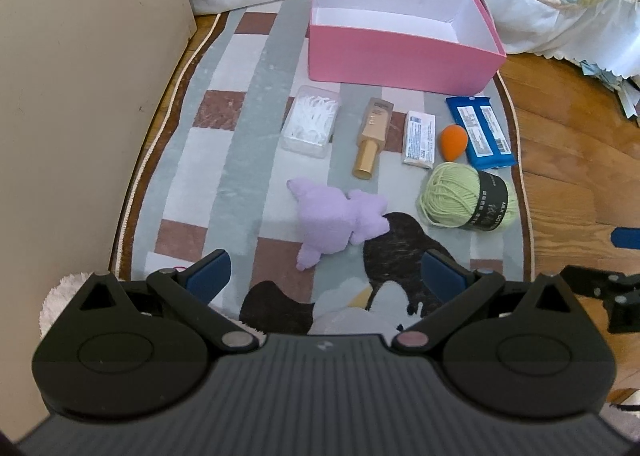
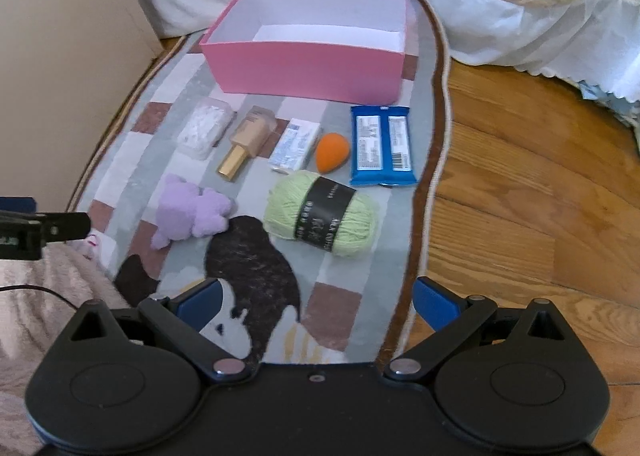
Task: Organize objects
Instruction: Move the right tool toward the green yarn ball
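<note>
Start of job, nothing packed: pink box (image 1: 400, 56) sits empty, well ahead of both grippers. Left gripper (image 1: 326, 276) spread wide, holding nothing; purple plush (image 1: 336, 216) just ahead. Right gripper (image 2: 316, 300) also spread, empty; green yarn (image 2: 320, 224) ahead. Next: drop over plush, pinch it, carry to box.

Patterned rug (image 1: 240, 144) on wood floor (image 2: 520, 176), pink box (image 1: 400, 60), 7 small items

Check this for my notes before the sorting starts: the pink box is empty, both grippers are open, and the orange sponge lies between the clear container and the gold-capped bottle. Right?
One slip: the orange sponge lies between the white packet and the blue pack, as the right wrist view shows. The pink box is empty and both grippers are open.
</note>
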Motion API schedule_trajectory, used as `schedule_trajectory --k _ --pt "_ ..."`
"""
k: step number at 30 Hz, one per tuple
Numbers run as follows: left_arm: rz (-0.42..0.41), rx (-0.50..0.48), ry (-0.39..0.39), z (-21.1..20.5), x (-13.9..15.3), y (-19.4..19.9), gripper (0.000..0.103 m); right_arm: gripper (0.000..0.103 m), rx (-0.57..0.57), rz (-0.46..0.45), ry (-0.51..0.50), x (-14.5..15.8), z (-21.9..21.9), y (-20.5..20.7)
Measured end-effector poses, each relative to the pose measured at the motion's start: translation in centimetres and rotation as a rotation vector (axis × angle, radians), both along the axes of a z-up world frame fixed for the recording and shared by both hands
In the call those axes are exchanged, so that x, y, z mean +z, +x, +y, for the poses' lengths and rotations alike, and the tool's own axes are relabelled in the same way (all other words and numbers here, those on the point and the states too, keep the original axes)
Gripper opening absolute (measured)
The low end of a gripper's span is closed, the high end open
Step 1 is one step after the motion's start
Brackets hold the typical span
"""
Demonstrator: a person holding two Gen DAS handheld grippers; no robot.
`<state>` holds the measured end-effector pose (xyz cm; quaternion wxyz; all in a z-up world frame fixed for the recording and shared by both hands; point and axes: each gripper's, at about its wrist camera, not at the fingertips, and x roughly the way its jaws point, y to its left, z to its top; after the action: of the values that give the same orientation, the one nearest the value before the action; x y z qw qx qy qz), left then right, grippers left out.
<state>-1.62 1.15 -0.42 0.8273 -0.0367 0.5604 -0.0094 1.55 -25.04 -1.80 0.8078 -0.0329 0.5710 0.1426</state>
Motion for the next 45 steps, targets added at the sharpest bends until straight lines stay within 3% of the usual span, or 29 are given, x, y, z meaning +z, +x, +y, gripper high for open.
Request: schedule_trajectory --k 5,11,23,29,45 --pt "-0.012 0.003 0.006 0.0 0.0 -0.2 0.103 0.103 0.016 0.0 0.032 0.4 -0.1 0.1" --pt "-0.015 0.025 -0.041 0.4 0.0 -0.2 0.103 0.103 -0.003 -0.004 0.035 0.6 -0.4 0.3" --pt "-0.024 0.035 -0.023 0.3 0.0 -0.5 0.103 0.103 -0.018 0.027 0.044 -0.1 -0.5 0.4" --pt "-0.021 0.049 -0.058 0.8 -0.2 -0.5 0.103 0.103 0.001 0.004 -0.005 -0.2 0.0 0.3" --pt "-0.04 0.095 -0.05 2.0 -0.8 -0.6 0.103 0.103 -0.007 0.001 -0.071 -0.8 0.1 0.3"
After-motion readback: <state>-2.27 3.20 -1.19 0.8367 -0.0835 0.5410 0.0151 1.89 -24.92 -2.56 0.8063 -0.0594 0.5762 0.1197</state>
